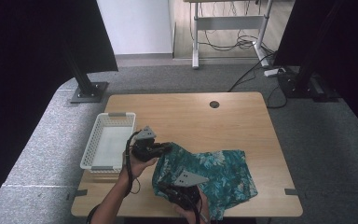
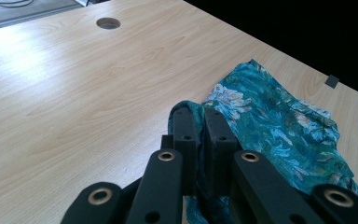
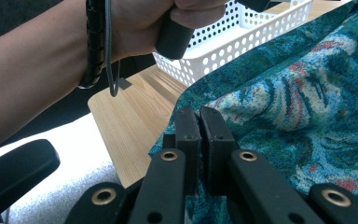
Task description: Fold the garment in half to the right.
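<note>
A teal floral cloth [image 1: 214, 175] lies crumpled on the near right part of the tabletop [image 1: 186, 116], just right of a white perforated basket [image 1: 107, 142] that stands at the left edge. The left claw [image 2: 200, 121] has its jaws pressed together on a raised fold at the cloth's left corner, and the right claw [image 3: 199, 122] pinches the cloth's near edge in the same way, close to the tabletop's front rim. The cloth looks thin, light and limp: it will sag and drape between the two holds, bunch readily, and may slip out of a shallow pinch, so it seems best taken by a hem or corner with a good bite of fabric between the jaws. It is not fragile. The print is leaves and flowers in teal, pale blue and some red; no label, brand or writing can be read on cloth, basket or tabletop.
</note>
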